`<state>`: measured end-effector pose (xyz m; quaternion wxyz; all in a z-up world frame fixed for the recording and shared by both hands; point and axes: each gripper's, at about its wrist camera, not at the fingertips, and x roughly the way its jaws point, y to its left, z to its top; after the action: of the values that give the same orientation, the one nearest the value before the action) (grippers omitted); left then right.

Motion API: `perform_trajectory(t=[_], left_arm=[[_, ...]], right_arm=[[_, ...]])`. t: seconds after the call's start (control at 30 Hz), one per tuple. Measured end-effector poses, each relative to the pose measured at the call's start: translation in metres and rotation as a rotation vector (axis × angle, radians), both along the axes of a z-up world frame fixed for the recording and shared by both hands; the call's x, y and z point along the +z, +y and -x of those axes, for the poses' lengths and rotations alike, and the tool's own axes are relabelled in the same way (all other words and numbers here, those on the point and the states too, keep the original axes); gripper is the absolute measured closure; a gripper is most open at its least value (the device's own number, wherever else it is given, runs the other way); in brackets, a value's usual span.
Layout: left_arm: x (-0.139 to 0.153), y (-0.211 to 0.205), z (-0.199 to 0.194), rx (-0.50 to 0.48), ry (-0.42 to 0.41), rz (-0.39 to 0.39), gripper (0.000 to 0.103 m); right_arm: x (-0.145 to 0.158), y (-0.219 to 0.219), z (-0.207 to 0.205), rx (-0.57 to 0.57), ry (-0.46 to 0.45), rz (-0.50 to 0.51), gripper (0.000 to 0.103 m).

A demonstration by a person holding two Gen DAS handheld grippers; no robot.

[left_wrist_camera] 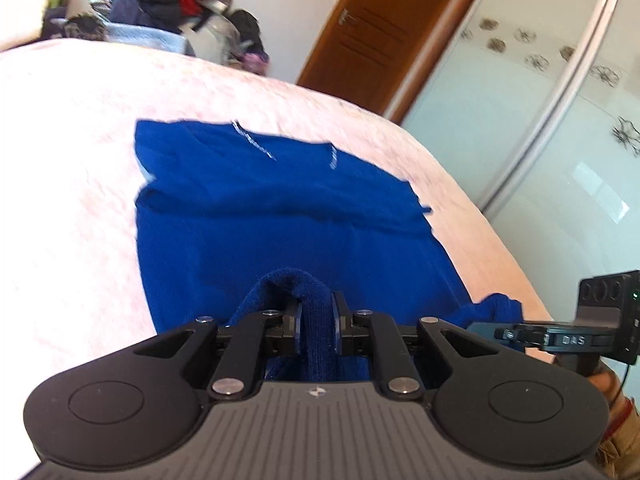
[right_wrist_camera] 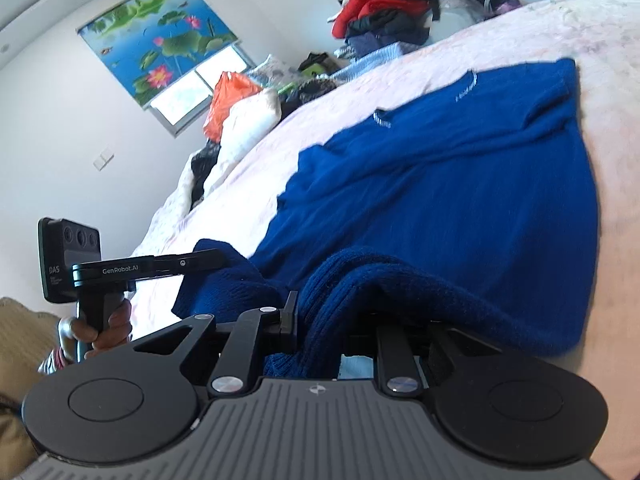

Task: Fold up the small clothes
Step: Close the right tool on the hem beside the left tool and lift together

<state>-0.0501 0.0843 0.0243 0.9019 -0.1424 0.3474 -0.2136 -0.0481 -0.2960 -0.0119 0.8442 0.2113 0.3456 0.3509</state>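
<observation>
1. Blue knit sweater (left_wrist_camera: pixel 280 216) spread on the pink bed cover (left_wrist_camera: pixel 72 184), neckline at the far end, ribbed hem at the near edge, lifted.
2. Left gripper (left_wrist_camera: pixel 316 322) pinching a bunched ridge of the near hem, jaws pressed onto the knit from both sides.
3. Right gripper (right_wrist_camera: pixel 332 320) also at the near hem, on the right corner; left finger against a thick fold of knit, right finger buried under cloth, so jaws apparently clamped on the sweater.
4. Step in hand, by judgement: start of a lengthwise fold, both near corners raised off the cover.
5. Next move likely calls for carrying both corners together toward the far neckline, level and evenly spaced, then laying hem over shoulders before letting go.
6. Far beyond the bed: heaped pile of clothes (right_wrist_camera: pixel 384 4), orange bag (right_wrist_camera: pixel 226 100), wooden door (left_wrist_camera: pixel 384 28).
</observation>
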Motion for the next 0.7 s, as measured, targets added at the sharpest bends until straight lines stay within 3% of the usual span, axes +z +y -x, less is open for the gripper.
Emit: perform_trajectory(t=[0.27, 0.43, 0.7], left_arm=[[0.009, -0.006, -0.027, 0.072, -0.023, -0.027, 0.089], [0.001, -0.030, -0.037, 0.110, -0.024, -0.148, 0.089], [-0.010, -0.049, -0.042, 0.111, -0.033, -0.242, 0.089]], right_arm=[[0.006, -0.001, -0.035, -0.064, -0.012, -0.024, 0.082], [-0.009, 0.002, -0.048, -0.134, 0.017, -0.019, 0.082], [-0.037, 0.011, -0.050, -0.209, 0.052, 0.006, 0.082]])
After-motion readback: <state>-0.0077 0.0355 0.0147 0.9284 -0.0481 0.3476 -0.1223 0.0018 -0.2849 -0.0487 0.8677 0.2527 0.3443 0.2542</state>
